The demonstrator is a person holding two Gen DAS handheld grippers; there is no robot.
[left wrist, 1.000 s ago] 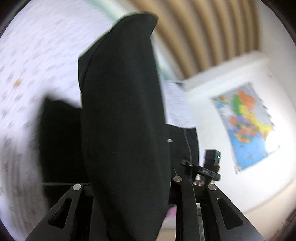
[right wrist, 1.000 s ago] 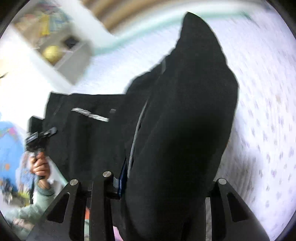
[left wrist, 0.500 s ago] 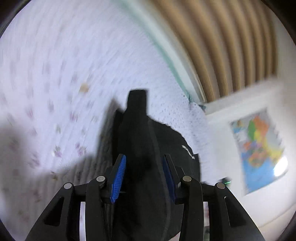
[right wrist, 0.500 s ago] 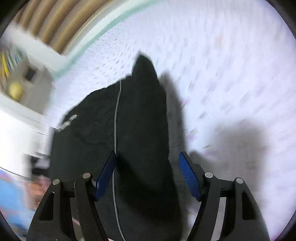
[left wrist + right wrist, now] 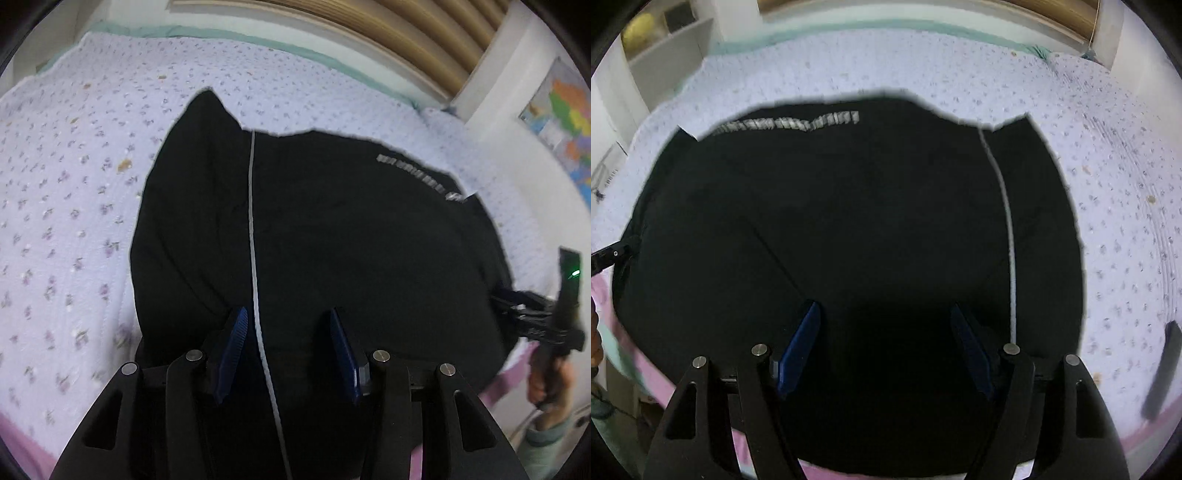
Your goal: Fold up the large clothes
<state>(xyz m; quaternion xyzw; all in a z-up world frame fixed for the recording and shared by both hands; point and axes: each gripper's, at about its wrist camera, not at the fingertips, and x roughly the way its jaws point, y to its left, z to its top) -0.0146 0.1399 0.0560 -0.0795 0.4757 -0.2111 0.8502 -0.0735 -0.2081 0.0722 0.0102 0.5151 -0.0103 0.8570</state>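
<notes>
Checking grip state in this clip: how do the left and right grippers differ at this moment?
1. The left gripper has the black garment's white stripe running between its fingers; at the right gripper that stripe passes outside its right finger.
2. The right gripper's blue pads stand wider apart than the left's.

Shared: both are open, above the garment spread on the floral bedspread.

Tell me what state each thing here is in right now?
Black garment: lying folded on the floral bedsheet.
White piping stripe: facing up.
Left hand-held gripper: open, holding nothing.
Right hand-held gripper: open, holding nothing.
</notes>
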